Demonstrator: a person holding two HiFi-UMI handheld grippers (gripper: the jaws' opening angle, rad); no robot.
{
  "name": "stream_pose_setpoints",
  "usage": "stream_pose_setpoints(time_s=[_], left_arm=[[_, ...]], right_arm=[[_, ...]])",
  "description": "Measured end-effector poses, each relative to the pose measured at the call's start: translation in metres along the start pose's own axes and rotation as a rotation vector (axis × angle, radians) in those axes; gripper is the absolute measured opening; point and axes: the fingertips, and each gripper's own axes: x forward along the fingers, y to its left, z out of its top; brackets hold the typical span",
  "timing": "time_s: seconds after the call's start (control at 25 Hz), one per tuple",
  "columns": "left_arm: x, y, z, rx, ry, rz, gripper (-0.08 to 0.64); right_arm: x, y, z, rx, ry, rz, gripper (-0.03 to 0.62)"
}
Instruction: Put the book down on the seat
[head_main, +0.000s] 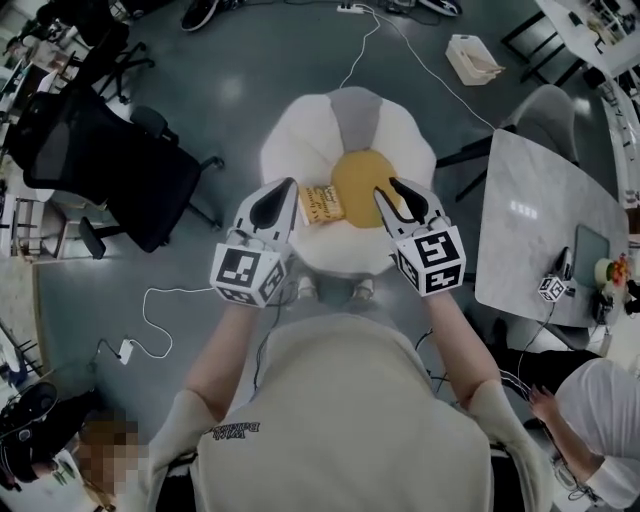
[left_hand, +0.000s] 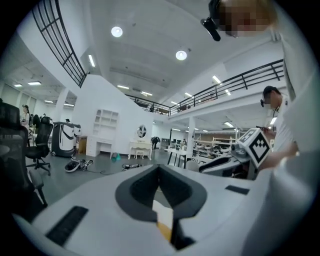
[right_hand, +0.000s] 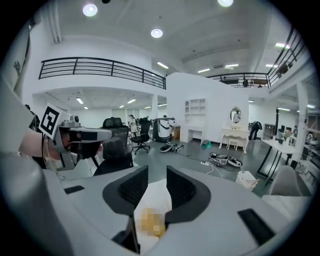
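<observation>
Your book (head_main: 322, 203) lies flat on the white flower-shaped seat (head_main: 300, 130), at nine o'clock of its yellow centre (head_main: 362, 178). The cover is pale yellow with dark lettering, too small to read. Your left tool (head_main: 284, 192) looks closed at the tips and empty. Your right tool (head_main: 387, 188) stands open, holding nothing.

A beige short-sleeved shirt (head_main: 340, 420) with dark lettering, white left gripper (head_main: 288, 189) and right gripper (head_main: 392, 191), black-lined fingers (head_main: 268, 207), marker cubes (head_main: 246, 270)
</observation>
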Motion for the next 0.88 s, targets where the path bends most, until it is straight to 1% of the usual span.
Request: stream_pose_setpoints(time_s=[0.28,0.32,0.4,0.48,0.56,0.72,0.8,0.88], left_arm=[[-0.020,-0.004,0.049,0.028,-0.071,0.011,0.009],[-0.023,-0.006,0.055,0.040,-0.084,0.009,0.009],[-0.028,-0.012,0.064,0.077,-0.109,0.008,0.009],[-0.031,-0.017,0.068,0.105,-0.124,0.008,0.009],[-0.032,-0.023,0.069,0.107,-0.130,0.005,0.009],[-0.039,-0.034,0.071,0.138,-0.135,-0.004,0.009],[-0.042,-0.038,0.075,0.150,-0.163,-0.016,0.009],[-0.046,-0.041,0.076,0.145,-0.194,-0.028,0.009]], right_arm=[[-0.037,-0.003,0.065,-0.039,-0.130,-0.031,0.110],[-0.044,-0.003,0.075,-0.051,-0.161,-0.045,0.106],[-0.060,-0.005,0.095,-0.083,-0.235,-0.096,0.064],[-0.073,-0.005,0.109,-0.120,-0.291,-0.138,0.054],[-0.081,-0.004,0.113,-0.132,-0.313,-0.147,0.054],[-0.091,0.007,0.104,-0.097,-0.336,-0.122,0.035],[-0.096,0.013,0.103,-0.095,-0.365,-0.114,0.019],[-0.102,0.017,0.102,-0.096,-0.390,-0.112,0.008]])
